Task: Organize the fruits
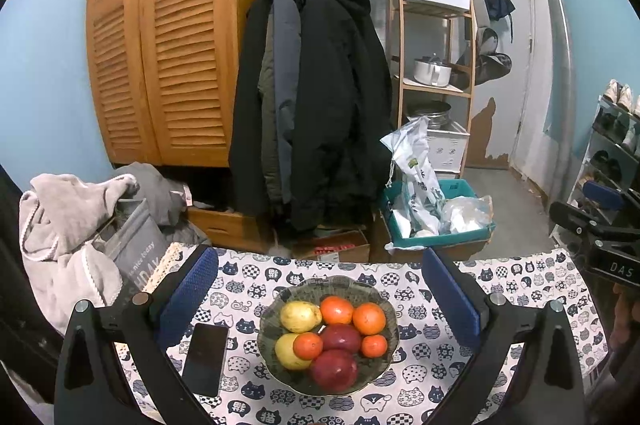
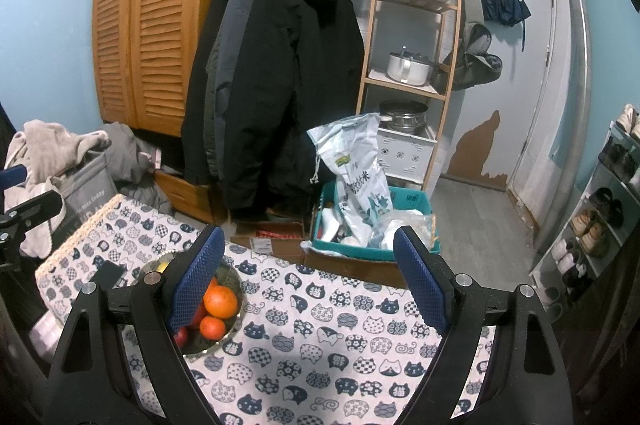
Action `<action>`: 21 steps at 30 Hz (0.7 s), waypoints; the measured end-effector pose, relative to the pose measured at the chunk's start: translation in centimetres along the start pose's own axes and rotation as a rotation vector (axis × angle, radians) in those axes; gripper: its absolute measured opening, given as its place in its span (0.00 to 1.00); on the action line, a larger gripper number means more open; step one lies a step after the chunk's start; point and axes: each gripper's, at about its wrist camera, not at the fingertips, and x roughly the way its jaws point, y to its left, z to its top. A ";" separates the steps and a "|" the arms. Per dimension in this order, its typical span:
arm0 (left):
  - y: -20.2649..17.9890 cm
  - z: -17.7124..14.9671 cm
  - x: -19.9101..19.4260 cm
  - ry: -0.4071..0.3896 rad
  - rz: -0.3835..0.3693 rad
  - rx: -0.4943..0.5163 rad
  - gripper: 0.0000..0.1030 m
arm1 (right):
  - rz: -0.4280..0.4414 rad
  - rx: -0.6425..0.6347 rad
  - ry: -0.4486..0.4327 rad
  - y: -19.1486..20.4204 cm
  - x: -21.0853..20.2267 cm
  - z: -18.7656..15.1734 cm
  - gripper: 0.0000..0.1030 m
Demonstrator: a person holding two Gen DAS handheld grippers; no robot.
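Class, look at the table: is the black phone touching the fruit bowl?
Apart. The left wrist view shows patterned tablecloth between the phone and the bowl.

Bowl (image 2: pixel 234 289) half behind right gripper (image 2: pixel 308 281).

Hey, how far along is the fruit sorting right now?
Nothing looks done: all the fruit sits mixed in the bowl. Nothing is in hand: the left gripper and right gripper are open and empty. Left: all the sorting.
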 end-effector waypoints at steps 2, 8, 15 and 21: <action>-0.2 0.0 0.1 -0.004 0.007 0.008 0.99 | -0.001 0.001 0.000 0.0 0.0 0.0 0.83; -0.5 0.1 0.1 -0.009 0.042 0.015 0.99 | -0.001 -0.001 0.000 0.0 0.0 0.0 0.83; -0.2 0.1 0.2 0.002 0.037 -0.011 0.99 | -0.001 0.000 0.000 0.0 0.0 0.0 0.83; -0.6 0.2 0.1 -0.011 0.051 -0.006 0.99 | 0.000 -0.001 0.000 0.0 0.0 -0.1 0.83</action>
